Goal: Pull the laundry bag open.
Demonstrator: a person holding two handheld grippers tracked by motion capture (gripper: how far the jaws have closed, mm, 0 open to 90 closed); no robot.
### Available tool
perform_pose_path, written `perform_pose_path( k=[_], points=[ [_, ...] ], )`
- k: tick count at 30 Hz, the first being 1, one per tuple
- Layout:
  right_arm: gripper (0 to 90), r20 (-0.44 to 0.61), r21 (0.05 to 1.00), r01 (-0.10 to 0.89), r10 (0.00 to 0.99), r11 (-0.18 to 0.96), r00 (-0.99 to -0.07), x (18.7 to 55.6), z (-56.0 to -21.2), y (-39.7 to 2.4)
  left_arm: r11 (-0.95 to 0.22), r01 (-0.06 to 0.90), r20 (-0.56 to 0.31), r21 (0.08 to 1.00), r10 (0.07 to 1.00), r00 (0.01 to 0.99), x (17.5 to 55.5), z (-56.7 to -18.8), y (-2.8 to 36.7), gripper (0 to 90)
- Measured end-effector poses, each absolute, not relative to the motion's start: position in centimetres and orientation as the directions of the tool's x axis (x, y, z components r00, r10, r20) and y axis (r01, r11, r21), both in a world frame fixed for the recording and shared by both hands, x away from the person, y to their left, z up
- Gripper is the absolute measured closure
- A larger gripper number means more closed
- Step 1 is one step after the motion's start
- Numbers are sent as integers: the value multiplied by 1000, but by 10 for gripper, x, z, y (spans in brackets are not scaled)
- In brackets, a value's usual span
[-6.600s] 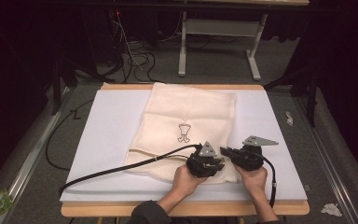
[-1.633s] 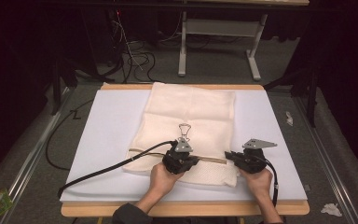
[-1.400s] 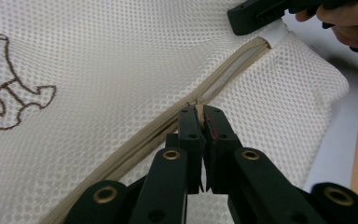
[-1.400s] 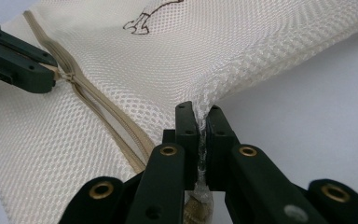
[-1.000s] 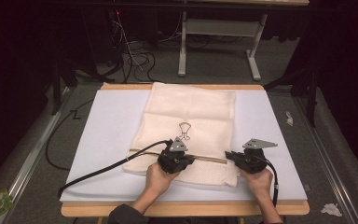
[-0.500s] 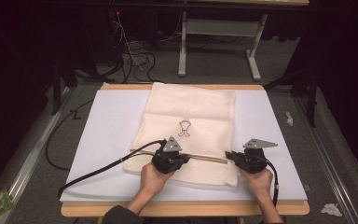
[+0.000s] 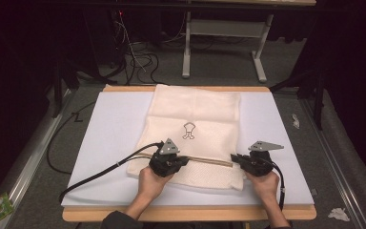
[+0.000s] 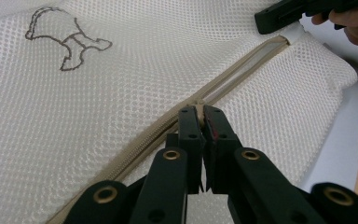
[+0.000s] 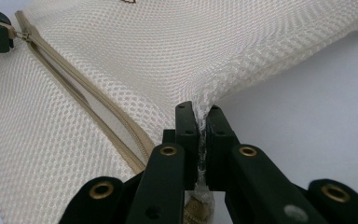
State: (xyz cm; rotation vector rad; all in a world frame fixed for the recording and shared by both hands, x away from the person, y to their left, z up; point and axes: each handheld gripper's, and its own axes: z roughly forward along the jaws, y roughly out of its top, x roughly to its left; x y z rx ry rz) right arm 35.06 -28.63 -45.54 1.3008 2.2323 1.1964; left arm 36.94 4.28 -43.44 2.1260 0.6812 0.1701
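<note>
Our left gripper [image 8: 200,122] clamped on the zipper pull [image 8: 198,112], our right gripper [image 9: 200,122] pinching the mesh bag [image 7: 195,124] at its edge, bag lying centre frame on the white table [image 7: 105,129], zipper [image 7: 209,161] part-open between us.

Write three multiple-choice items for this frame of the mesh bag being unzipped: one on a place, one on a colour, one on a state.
1. Where is the right gripper clamped?
A. on the bag's edge at the zipper's end
B. on the printed figure
C. on the table's rim

2. What colour is the mesh bag?
A. blue
B. cream
C. black

3. How does the zipper stand between the two grippers?
A. shut
B. open
C. torn off

Answers: 1 A, the right gripper view shows mesh pinched between its jaws beside the zipper's end. 2 B, cream in the high view. 3 B, the tapes gape between the left gripper, shut on the zipper pull, and the right one.
</note>
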Motion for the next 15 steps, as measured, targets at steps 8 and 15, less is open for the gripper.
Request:
perform_pose_path(
  k=[8, 15],
  points=[
    [878, 157, 775, 586, 825, 239, -544, 350, -454, -287, -476, 402, -112, 782, 527, 842, 367, -432, 47, 867],
    [878, 154, 778, 580, 821, 242, -549, 352, -454, -287, -475, 408, -120, 780, 526, 842, 368, -432, 48, 867]
  ],
)
